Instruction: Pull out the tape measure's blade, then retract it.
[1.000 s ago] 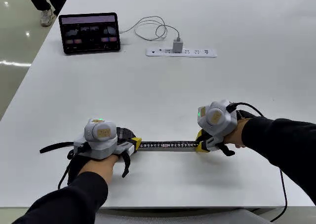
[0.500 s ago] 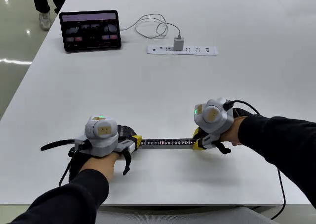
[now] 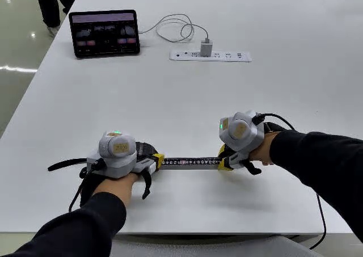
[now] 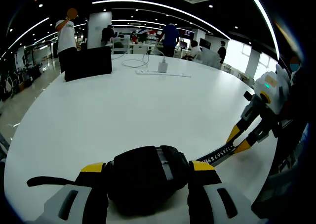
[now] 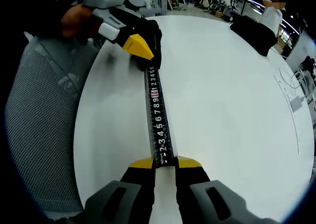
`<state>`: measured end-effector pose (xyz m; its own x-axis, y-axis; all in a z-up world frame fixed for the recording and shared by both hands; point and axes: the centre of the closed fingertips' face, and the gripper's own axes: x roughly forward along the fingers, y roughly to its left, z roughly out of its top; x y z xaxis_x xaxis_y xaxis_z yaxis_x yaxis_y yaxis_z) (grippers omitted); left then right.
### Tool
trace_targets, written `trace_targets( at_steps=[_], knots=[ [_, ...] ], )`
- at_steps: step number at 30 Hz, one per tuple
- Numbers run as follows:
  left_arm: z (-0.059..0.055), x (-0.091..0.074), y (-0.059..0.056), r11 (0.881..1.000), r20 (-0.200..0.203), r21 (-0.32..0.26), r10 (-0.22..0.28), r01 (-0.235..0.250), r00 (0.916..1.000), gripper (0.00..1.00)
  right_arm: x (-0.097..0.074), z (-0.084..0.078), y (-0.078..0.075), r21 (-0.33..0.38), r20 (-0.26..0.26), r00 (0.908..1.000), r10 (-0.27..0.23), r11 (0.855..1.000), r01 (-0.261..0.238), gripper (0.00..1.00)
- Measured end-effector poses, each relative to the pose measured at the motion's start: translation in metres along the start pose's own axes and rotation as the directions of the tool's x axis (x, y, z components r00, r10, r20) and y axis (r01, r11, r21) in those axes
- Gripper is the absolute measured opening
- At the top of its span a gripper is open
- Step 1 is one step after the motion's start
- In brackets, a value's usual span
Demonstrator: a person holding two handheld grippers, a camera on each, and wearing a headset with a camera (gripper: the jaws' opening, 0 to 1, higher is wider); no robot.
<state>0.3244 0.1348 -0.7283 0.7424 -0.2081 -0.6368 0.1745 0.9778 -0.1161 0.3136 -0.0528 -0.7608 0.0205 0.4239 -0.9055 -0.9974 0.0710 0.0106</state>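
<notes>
A black tape measure case lies on the white table, and my left gripper is shut on it from both sides. In the head view the case sits under my left gripper near the table's front edge. Its numbered blade runs flat along the table to my right gripper, which is shut on the blade's tip. From the left gripper view, the blade stretches right toward the right gripper. The case's black wrist strap trails left.
A tablet stands at the back left. A white power strip with a plugged charger and a looped white cable lies at the back middle. People stand beyond the table. The table's front edge is close to my arms.
My right gripper has moved left toward the case with the blade's tip, so less blade lies between the grippers. The left gripper has stayed on the case.
</notes>
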Motion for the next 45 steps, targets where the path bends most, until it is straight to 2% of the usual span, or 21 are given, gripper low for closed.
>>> trace_targets(
  at_steps=[18,24,35,45],
  knots=[
    [0.000,0.000,0.000,1.000,0.000,-0.001,-0.002,0.002,1.0000,0.61,0.007,0.012,0.002,-0.001,0.012,0.9999,0.005,1.000,-0.005,0.10],
    [0.000,0.001,0.000,1.000,0.000,0.000,-0.002,0.002,1.0000,0.61,0.009,0.016,0.003,-0.032,0.017,0.9998,0.011,0.999,-0.011,0.10],
    [0.000,0.000,0.000,1.000,-0.001,-0.001,-0.002,0.002,1.0000,0.61,0.010,0.022,0.003,-0.003,0.033,0.9993,0.016,1.000,-0.016,0.10],
    [0.000,0.001,0.000,1.000,-0.001,0.000,-0.003,0.003,1.0000,0.61,0.012,0.027,0.004,-0.014,0.040,0.9991,0.015,1.000,-0.015,0.09]
  ],
)
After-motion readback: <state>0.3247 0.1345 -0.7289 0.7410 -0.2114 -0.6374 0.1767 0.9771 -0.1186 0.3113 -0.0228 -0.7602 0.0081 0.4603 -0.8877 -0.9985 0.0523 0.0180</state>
